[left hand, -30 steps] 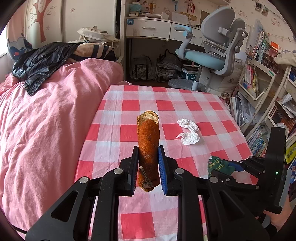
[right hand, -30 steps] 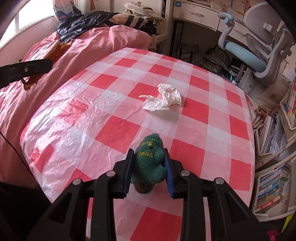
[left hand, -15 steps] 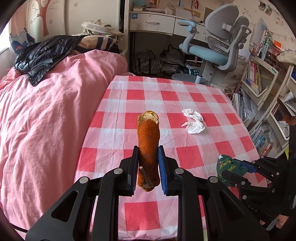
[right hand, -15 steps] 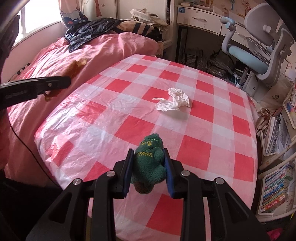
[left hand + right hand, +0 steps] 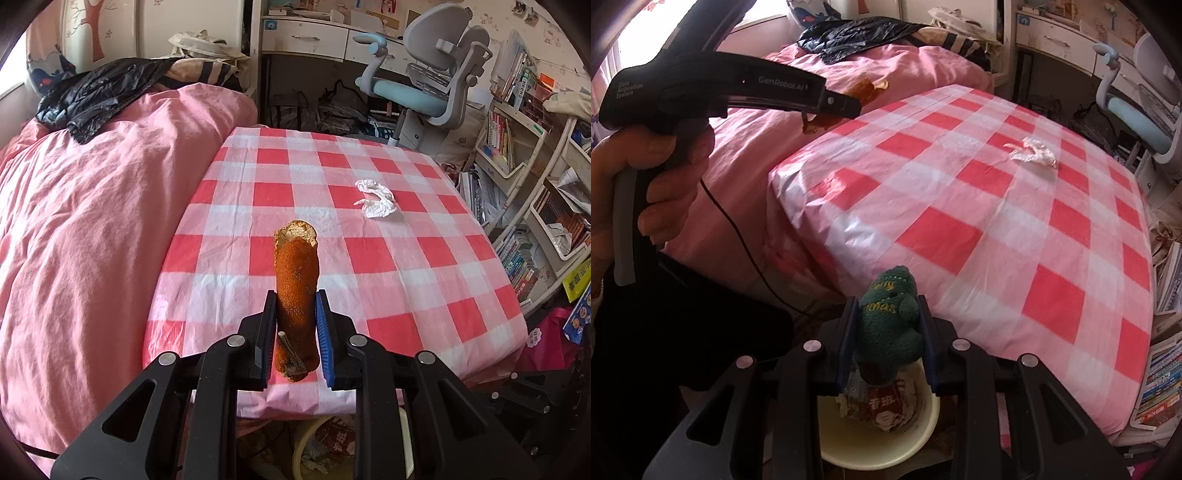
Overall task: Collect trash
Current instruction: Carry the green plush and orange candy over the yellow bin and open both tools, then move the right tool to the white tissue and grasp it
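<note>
Orange peel (image 5: 296,291): a long rust-orange strip with a pale torn top end; upright between the blue pads of the left gripper (image 5: 296,325), which is clamped on its lower half; it hangs over the near edge of the bench (image 5: 406,258).
Green plush (image 5: 890,325): a small dark green soft toy with yellow stitched letters; pinched between the pads of the right gripper (image 5: 888,332); directly above the cream bin (image 5: 879,435), off the bench's near corner.
Bin: on the floor under the bench edge; wrappers and paper scraps lie inside.
Crumpled tissue (image 5: 375,199): white; alone on the bench toward its far right side, well apart from both grippers.
Bench surface: red, pink and white checked plastic cloth, wrinkled.
Room: a bed with a pink cover (image 5: 92,206) touching the bench's left side, a black jacket (image 5: 96,96) at its far end; a grey and blue desk chair (image 5: 432,85) beyond; crowded bookshelves (image 5: 517,155) to the right.
Left hand (image 5: 653,184): in the right wrist view, fingers wrapped round the black handle, the tool reaching out level over the bed's edge.
Right gripper pose: tilted steeply down toward the bin.
</note>
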{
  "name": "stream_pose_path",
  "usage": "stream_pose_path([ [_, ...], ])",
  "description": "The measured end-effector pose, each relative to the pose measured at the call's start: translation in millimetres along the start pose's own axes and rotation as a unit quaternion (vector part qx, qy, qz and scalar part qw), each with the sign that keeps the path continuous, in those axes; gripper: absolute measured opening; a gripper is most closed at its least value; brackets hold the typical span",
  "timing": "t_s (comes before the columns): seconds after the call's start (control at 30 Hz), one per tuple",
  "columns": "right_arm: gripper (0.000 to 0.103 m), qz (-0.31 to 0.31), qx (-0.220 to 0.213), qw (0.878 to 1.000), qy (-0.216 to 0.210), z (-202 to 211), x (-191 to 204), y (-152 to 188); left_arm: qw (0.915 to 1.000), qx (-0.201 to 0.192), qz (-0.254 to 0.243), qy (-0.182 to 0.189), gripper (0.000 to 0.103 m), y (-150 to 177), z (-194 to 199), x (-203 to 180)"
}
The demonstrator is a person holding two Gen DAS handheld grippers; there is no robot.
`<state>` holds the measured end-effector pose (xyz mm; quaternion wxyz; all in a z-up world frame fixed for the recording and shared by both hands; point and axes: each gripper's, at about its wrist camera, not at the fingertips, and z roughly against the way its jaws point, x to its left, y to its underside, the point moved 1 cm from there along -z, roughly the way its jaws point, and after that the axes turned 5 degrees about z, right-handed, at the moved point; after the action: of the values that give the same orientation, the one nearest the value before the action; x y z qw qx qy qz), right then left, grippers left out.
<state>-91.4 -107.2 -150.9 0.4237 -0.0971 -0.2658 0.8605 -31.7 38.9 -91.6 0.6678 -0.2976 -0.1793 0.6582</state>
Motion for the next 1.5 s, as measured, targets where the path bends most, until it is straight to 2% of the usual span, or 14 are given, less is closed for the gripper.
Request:
stream_pose_path([
  [0.07, 0.038, 0.009, 0.009, 1.0, -0.001, -1.5, 7.3, 8.0, 1.0, 0.0, 0.007, -0.001, 0.019, 9.8, 7.6, 4.3],
  [0.13, 0.047, 0.003, 0.006, 1.0, -0.003, 1.9, 9.4, 13.8, 0.9999, 0.0, 0.015, -0.002, 0.019, 18.8, 14.2, 9.1],
  [0.3, 0.053, -0.045, -0.02, 0.999, 0.007, 13.5, -5.8, 19.6, 0.9998, 0.014, 0.016, -0.005, 0.019, 45.6, 22.3, 11.7],
  [0.53, 0.062, -0.121, -0.069, 0.99, 0.034, 30.1, -36.2, 21.7, 0.9976, 0.05, -0.048, 0.008, 0.019, 86.5, 21.0, -21.5],
  [0.7, 0.064, -0.167, -0.095, 0.98, 0.044, 38.9, -55.3, 24.8, 0.9912, 0.073, -0.11, 0.01, 0.02, 111.6, 18.1, -48.3],
  [0.77, 0.064, -0.177, -0.1, 0.978, 0.047, 42.0, -60.9, 25.6, 0.9873, 0.08, -0.137, 0.01, 0.023, 118.7, 16.9, -57.7],
  [0.83, 0.065, -0.186, -0.105, 0.976, 0.047, 43.7, -64.0, 26.9, 0.985, 0.076, -0.155, 0.003, 0.039, 121.9, 18.1, -63.9],
  [0.93, 0.066, -0.187, -0.107, 0.975, 0.051, 44.7, -66.0, 28.1, 0.9839, 0.067, -0.166, -0.004, 0.049, 122.8, 21.0, -68.0],
  [1.23, 0.066, -0.172, -0.109, 0.978, 0.057, 38.8, -66.7, 16.9, 0.9864, 0.026, -0.162, -0.012, 0.056, 103.0, 24.5, -69.9],
  [1.37, 0.066, -0.155, -0.121, 0.978, 0.071, 39.0, -80.6, -14.5, 0.9938, -0.008, -0.11, -0.01, 0.061, 58.5, 26.4, -57.5],
  [1.5, 0.066, -0.145, -0.122, 0.977, 0.093, 26.3, -108.8, -50.5, 0.9971, -0.052, -0.044, -0.033, 0.068, -0.9, 21.4, -34.5],
])
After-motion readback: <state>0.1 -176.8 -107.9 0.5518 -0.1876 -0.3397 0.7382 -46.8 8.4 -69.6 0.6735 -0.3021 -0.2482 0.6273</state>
